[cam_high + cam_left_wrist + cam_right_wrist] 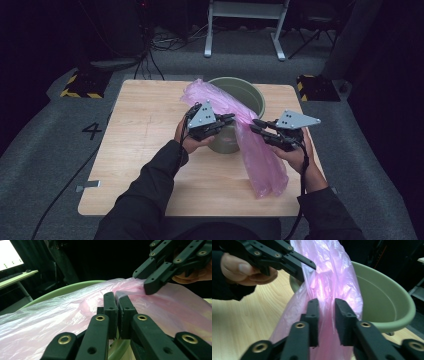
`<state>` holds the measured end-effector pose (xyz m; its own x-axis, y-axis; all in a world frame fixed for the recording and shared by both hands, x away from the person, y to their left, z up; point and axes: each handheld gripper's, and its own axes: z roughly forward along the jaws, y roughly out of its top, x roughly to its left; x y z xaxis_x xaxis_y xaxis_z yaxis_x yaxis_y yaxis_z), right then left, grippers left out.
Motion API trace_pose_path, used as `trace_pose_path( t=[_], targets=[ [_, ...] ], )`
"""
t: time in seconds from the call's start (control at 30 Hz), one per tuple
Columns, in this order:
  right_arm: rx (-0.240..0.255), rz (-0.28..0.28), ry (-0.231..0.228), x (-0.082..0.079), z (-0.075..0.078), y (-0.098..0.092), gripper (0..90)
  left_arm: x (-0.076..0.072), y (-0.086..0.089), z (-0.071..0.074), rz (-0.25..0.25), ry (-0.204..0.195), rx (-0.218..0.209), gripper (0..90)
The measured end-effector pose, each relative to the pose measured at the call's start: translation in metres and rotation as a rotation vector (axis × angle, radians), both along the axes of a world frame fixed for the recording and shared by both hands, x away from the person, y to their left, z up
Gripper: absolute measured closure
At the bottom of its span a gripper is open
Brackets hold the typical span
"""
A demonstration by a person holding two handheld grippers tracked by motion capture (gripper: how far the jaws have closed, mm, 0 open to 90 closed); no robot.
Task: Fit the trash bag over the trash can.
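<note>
A pink plastic bag [260, 160] lies over the near rim of a green bin [250, 92] and hangs down onto the wooden table [145, 150]. My left gripper [231, 118] is at the bin's near left rim. In the left gripper view its pads [116, 296] are shut on a fold of the bag [50, 315], above the bin's rim [65, 290]. My right gripper [256, 125] faces it from the right. Its jaws [327, 302] hold bunched bag film [329, 270] in the narrow gap between the pads, beside the bin [387, 302].
The bin stands at the table's far middle. On the floor beyond the table are a white metal frame [245, 30], cables, and a yellow-black striped block at each far corner [80, 85] [317, 87]. A lit monitor [10, 255] stands on a desk off to the side.
</note>
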<state>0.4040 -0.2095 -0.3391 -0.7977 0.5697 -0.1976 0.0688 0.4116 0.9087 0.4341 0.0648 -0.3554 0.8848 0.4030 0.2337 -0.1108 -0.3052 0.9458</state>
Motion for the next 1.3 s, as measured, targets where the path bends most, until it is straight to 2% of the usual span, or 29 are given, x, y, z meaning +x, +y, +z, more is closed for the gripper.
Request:
trace_pose_path(
  t=[0.13, 0.2, 0.23, 0.3, 0.37, 0.4, 0.43, 0.47, 0.5, 0.53, 0.57, 0.6, 0.67, 0.83, 0.97, 1.0, 1.1, 1.17, 1.2, 1.27, 1.3],
  targets=[
    [-0.009, 0.004, -0.011, -0.001, -0.001, 0.0, 84.3, -0.003, 0.001, 0.001, 0.012, -0.001, -0.007, 75.5],
    [-0.006, 0.002, -0.009, -0.001, -0.002, 0.0, 85.9, -0.005, 0.003, 0.003, 0.022, 0.0, -0.007, 66.0],
    [-0.008, 0.002, -0.011, -0.001, -0.003, 0.0, 86.4, -0.006, 0.005, 0.004, 0.048, 0.0, -0.006, 66.0],
    [-0.008, 0.007, -0.01, -0.002, -0.004, -0.001, 88.7, -0.008, 0.01, 0.005, 0.062, 0.007, -0.003, 55.0],
    [-0.005, 0.012, -0.009, -0.003, -0.005, -0.001, 89.9, -0.011, 0.02, 0.007, 0.132, 0.009, -0.01, 38.0],
    [-0.006, 0.011, -0.009, -0.003, -0.005, -0.001, 90.0, -0.012, 0.027, 0.009, 0.157, 0.008, -0.024, 35.5],
    [-0.007, 0.008, -0.009, -0.003, -0.005, -0.002, 90.0, -0.012, 0.027, 0.009, 0.157, 0.008, -0.024, 32.6],
    [-0.007, 0.008, -0.009, -0.003, -0.005, -0.002, 90.0, -0.013, 0.034, 0.01, 0.173, 0.004, -0.031, 32.6],
    [0.0, 0.007, -0.005, -0.003, -0.006, -0.004, 90.0, -0.014, 0.042, 0.013, 0.21, -0.006, -0.024, 32.0],
    [0.0, 0.003, -0.008, -0.003, -0.006, -0.004, 90.0, -0.015, 0.05, 0.015, 0.273, -0.029, -0.008, 31.7],
    [0.002, 0.0, -0.008, -0.003, -0.006, -0.005, 90.0, -0.016, 0.056, 0.016, 0.302, -0.039, 0.0, 31.0],
    [0.002, 0.0, -0.008, -0.003, -0.006, -0.005, 90.0, -0.016, 0.056, 0.016, 0.302, -0.039, 0.0, 30.7],
    [0.011, -0.02, -0.009, -0.004, -0.007, -0.011, 90.0, -0.016, 0.069, 0.019, 0.334, -0.052, 0.002, 30.6],
    [0.039, -0.043, -0.006, -0.006, -0.008, -0.023, 90.0, 0.001, 0.092, 0.022, 0.407, -0.013, 0.0, 33.5],
    [0.048, -0.048, 0.001, -0.007, -0.01, -0.033, 90.0, 0.012, 0.089, 0.025, 0.414, 0.003, 0.005, 34.6],
    [0.043, -0.046, -0.002, -0.007, -0.01, -0.034, 90.0, 0.02, 0.083, 0.026, 0.404, 0.019, 0.003, 35.4],
    [0.048, -0.036, 0.0, -0.009, -0.01, -0.037, 90.0, 0.025, 0.072, 0.028, 0.385, 0.032, 0.007, 36.8],
    [0.055, -0.028, -0.01, -0.013, -0.008, -0.04, 90.0, 0.031, 0.057, 0.03, 0.363, 0.033, 0.042, 46.9],
    [0.059, -0.028, -0.01, -0.014, -0.008, -0.041, 90.0, 0.031, 0.057, 0.03, 0.363, 0.033, 0.042, 50.1],
    [0.06, -0.024, -0.014, -0.016, -0.007, -0.043, 90.0, 0.035, 0.043, 0.031, 0.305, 0.041, 0.083, 60.4],
    [0.062, -0.023, -0.015, -0.017, -0.006, -0.045, 89.9, 0.035, 0.039, 0.031, 0.296, 0.034, 0.098, 64.7]
  ],
)
